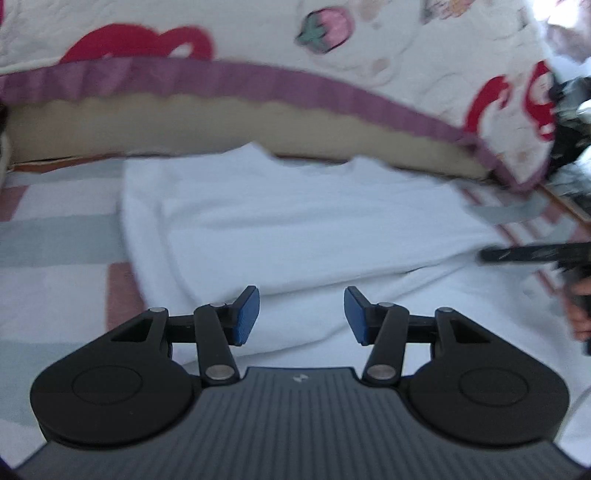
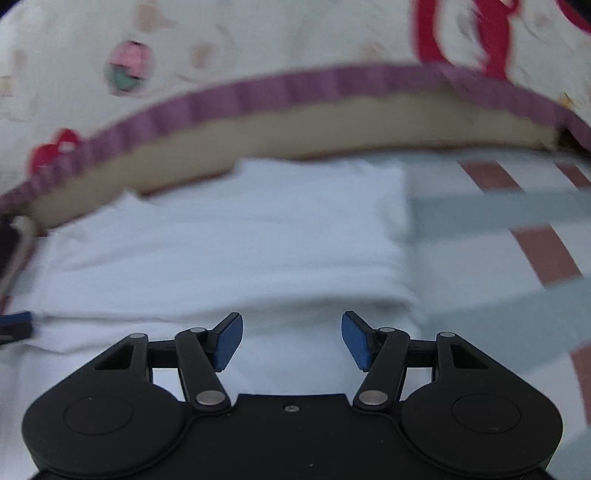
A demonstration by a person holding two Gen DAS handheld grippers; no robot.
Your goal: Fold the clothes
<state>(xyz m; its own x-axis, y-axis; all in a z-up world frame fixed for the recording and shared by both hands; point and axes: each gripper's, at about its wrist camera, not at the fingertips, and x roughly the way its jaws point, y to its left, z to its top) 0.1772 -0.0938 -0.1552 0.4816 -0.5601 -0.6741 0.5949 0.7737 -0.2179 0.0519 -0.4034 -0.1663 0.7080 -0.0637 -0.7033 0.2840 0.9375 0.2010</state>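
A white garment (image 1: 295,229) lies folded on the striped bedsheet, its neckline toward the quilt. My left gripper (image 1: 301,315) hovers over its near edge, open, with nothing between the blue pads. In the right wrist view the same white garment (image 2: 240,251) shows a doubled layer with a straight right edge. My right gripper (image 2: 291,339) stands open above the cloth near that fold, holding nothing. The right gripper's dark fingers (image 1: 524,254) and a hand (image 1: 580,314) appear at the right edge of the left wrist view. A blue pad (image 2: 16,319) of the left gripper shows at the far left.
A white quilt (image 1: 258,33) with red and strawberry prints and a purple ruffled border (image 1: 258,79) lies beyond the garment, over a beige mattress edge (image 1: 184,125). The sheet (image 2: 498,229) has pink and grey-green stripes. Dark crumpled items (image 1: 570,147) sit far right.
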